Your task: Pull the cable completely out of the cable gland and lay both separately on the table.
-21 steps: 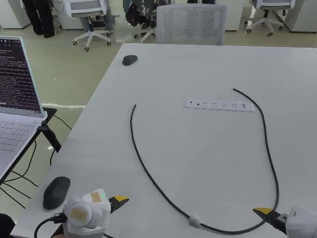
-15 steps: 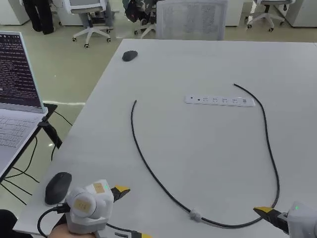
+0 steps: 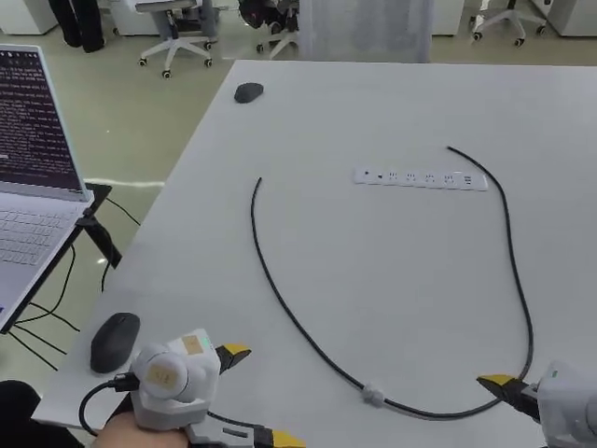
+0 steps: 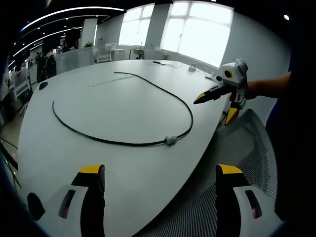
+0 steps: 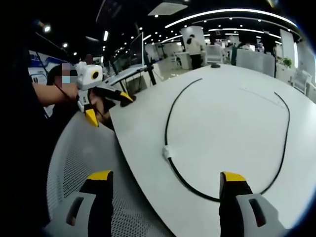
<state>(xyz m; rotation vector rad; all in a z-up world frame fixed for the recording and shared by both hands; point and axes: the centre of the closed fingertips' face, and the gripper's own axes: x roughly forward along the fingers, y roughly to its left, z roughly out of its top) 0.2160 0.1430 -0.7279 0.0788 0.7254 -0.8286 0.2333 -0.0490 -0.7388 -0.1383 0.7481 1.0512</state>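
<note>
A long black cable [image 3: 280, 299] lies in a wide U on the white table [image 3: 392, 252]. A small white cable gland [image 3: 373, 394] sits on the cable at the bottom of the U, near the front edge. My left gripper [image 3: 256, 394] hovers open at the front left corner, well left of the gland. At the front right, my right gripper [image 3: 508, 387] stands open just right of the cable's bend. The gland [image 4: 171, 140] lies ahead of the open left gripper [image 4: 159, 170], with the right gripper [image 4: 215, 109] beyond. The gland [image 5: 167, 151] also lies ahead of the open right gripper [image 5: 165, 176].
A white power strip [image 3: 420, 178] lies inside the U at the back. One black mouse [image 3: 115, 341] sits by the left gripper, another [image 3: 248, 91] at the far edge. A laptop [image 3: 33, 159] stands left of the table. A mesh chair seat [image 4: 237, 197] is below the table's edge.
The head camera has tilted, so the whole picture shifted. Cable and gland lie as before. Both grippers stay open near the front edge.
</note>
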